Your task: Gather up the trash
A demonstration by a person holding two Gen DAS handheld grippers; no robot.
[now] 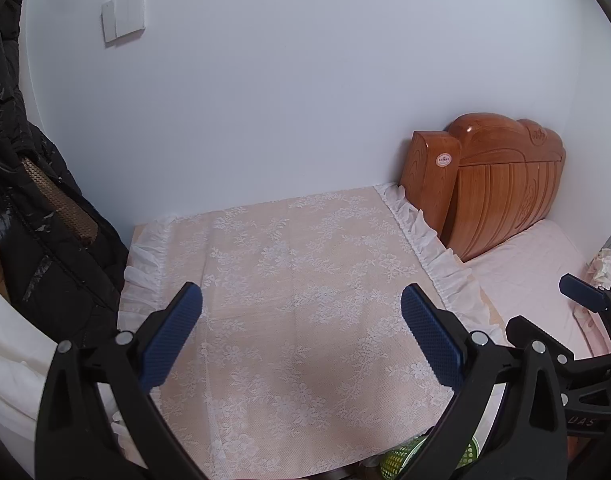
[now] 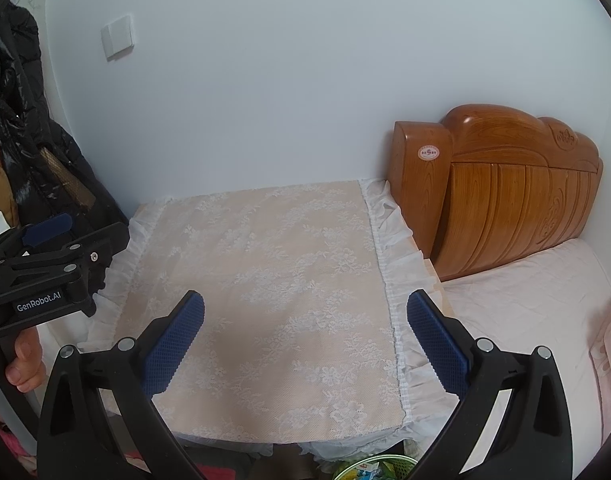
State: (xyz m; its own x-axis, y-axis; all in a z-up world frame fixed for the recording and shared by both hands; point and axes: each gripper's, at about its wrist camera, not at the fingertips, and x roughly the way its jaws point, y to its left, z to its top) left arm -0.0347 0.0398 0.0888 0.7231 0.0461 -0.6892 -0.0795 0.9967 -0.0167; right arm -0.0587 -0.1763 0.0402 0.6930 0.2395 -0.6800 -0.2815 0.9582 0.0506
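Note:
My left gripper (image 1: pixel 301 300) hangs open above a small table under a pink lace cloth (image 1: pixel 289 280), with nothing between its blue pads. My right gripper (image 2: pixel 305 304) is open too, over the same cloth (image 2: pixel 265 280), and holds nothing. A green mesh bin (image 2: pixel 379 466) with wrappers inside peeks out below the table's front edge; the left wrist view shows it as well (image 1: pixel 401 458). No loose trash lies on the cloth. On the bed at the far right sits a crumpled whitish thing (image 1: pixel 607 266); I cannot tell what it is.
A carved wooden headboard (image 2: pixel 505 192) and a bed with a pink sheet (image 2: pixel 525 320) stand to the right of the table. A black puffer jacket (image 1: pixel 37 240) hangs on the left. A hand (image 2: pixel 25 364) holds the left gripper's handle. A wall switch (image 1: pixel 123 16) sits on the white wall.

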